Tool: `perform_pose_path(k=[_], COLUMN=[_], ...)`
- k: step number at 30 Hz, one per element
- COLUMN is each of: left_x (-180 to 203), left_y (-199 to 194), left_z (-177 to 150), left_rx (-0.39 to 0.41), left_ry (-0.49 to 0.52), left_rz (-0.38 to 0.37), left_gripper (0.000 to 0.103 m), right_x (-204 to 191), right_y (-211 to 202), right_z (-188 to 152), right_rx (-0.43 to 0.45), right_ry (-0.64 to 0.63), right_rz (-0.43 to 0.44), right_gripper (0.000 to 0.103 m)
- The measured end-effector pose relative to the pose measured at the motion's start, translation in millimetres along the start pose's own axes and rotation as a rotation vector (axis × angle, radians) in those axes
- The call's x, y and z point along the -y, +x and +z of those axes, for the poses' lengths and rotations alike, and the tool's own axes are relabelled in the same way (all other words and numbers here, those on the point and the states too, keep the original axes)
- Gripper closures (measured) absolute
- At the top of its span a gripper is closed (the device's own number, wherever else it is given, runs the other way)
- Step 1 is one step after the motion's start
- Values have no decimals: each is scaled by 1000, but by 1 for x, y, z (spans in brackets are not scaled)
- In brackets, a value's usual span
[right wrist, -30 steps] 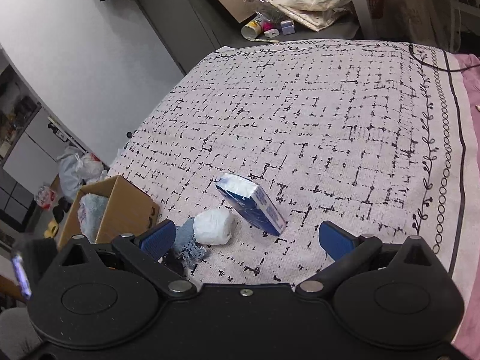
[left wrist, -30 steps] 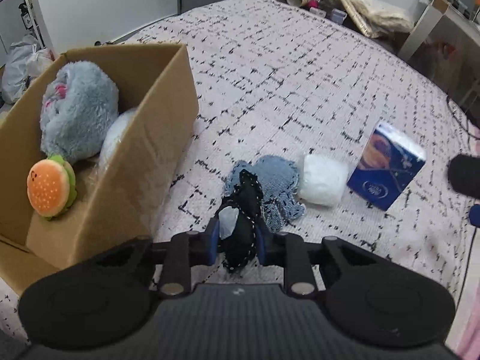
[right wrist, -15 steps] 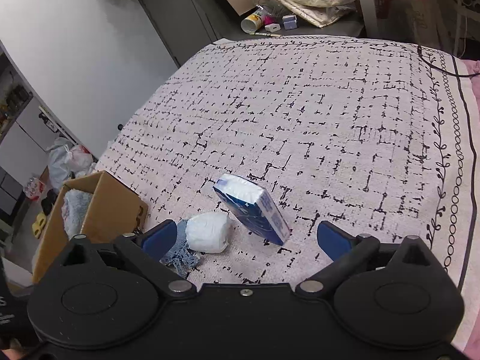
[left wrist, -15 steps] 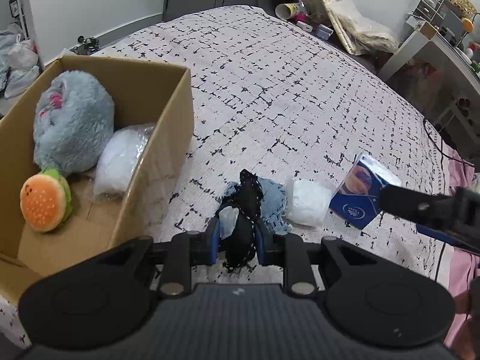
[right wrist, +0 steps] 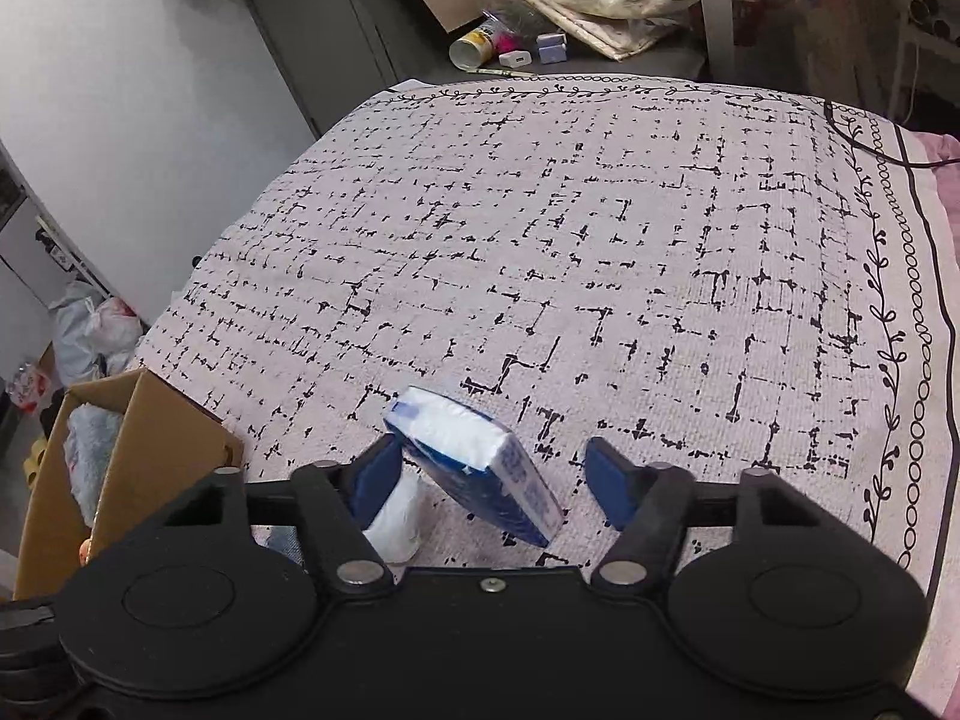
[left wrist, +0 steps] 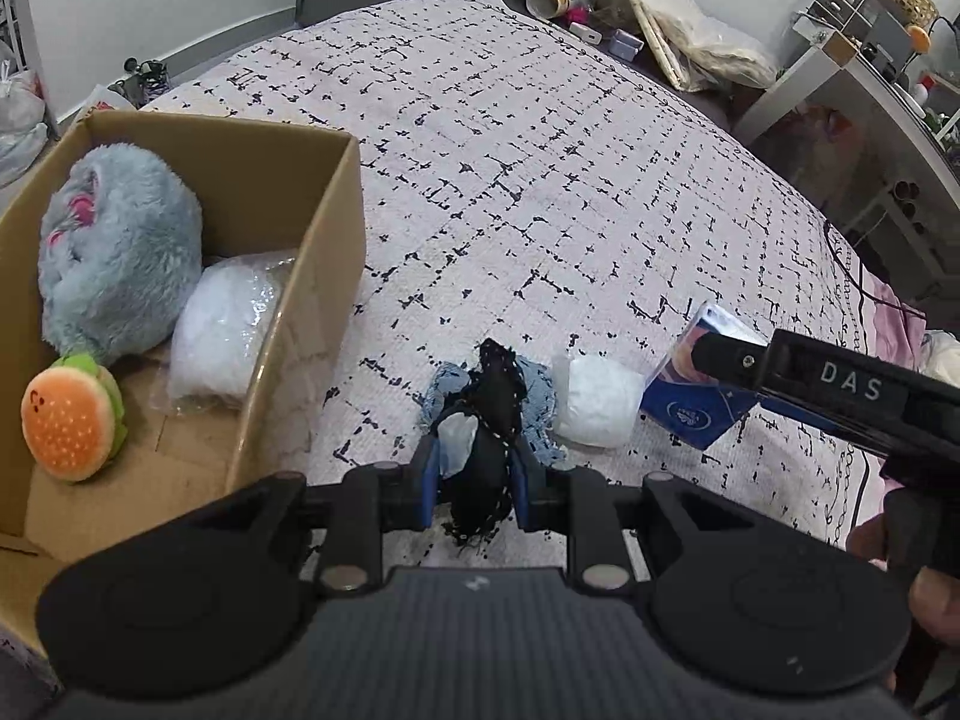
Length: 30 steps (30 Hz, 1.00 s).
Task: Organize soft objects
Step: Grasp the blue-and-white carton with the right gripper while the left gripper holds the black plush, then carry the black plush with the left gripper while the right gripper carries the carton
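Left gripper (left wrist: pixel 474 474): my blue pads are clamped on a black fabric piece with white dotted stitching (left wrist: pixel 489 432), a pale tag showing at the left pad. It hangs just above the bedspread (left wrist: pixel 540 180), near the box's right wall.

Right gripper (right wrist: pixel 492 480): my jaws have just been closing and now stand partway apart around a blue tissue pack (right wrist: pixel 480 462). The pack leans tilted on the bedspread between the pads; the left pad is at its side, the right pad shows a clear gap, so nothing is gripped yet. In the left view this gripper's black arm crosses over the same pack.

Cardboard box (left wrist: pixel 300 324), on the bed at the left, open-topped. Contents: a grey-blue fluffy plush with pink marks (left wrist: pixel 114 252) against the far left side; a white wad in clear plastic (left wrist: pixel 222 324) against the right wall; a small burger plush (left wrist: pixel 69 420) in front of the grey one.

Loose on the bedspread: a blue denim scrap (left wrist: pixel 534 402) lying flat behind the black fabric piece; a white soft bundle (left wrist: pixel 594 402) just right of it, beside the tissue pack.
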<state>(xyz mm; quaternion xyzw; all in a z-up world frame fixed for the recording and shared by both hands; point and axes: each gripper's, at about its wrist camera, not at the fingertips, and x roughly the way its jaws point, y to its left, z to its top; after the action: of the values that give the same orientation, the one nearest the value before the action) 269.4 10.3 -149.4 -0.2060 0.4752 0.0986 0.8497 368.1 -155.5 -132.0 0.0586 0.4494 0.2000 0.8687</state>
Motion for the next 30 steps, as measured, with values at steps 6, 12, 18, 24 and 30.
perform_pose_path(k=[6,12,18,24,30], left_x=[-2,1,10,22,33], left_y=[-6,-19,-38,-61,-79], left_z=[1,1,1,0,-5], left_rx=[16,43,89,122,154], left_ry=[-12,-6,29,62,83], left_rz=[-2,20,25,16,25], left_gripper=[80,80,80,80,80], right_x=[-6,-8,-8,-10,-9], right_y=[-7,-25,-45,-65,-84], right_z=[0,3,3,3,0], right_rx=[2,23,51,89,125], right_ry=[-32,-32,-30,-34,-24], right_rz=[30,38,48,66,86], right_gripper=[80,80,80,80,80])
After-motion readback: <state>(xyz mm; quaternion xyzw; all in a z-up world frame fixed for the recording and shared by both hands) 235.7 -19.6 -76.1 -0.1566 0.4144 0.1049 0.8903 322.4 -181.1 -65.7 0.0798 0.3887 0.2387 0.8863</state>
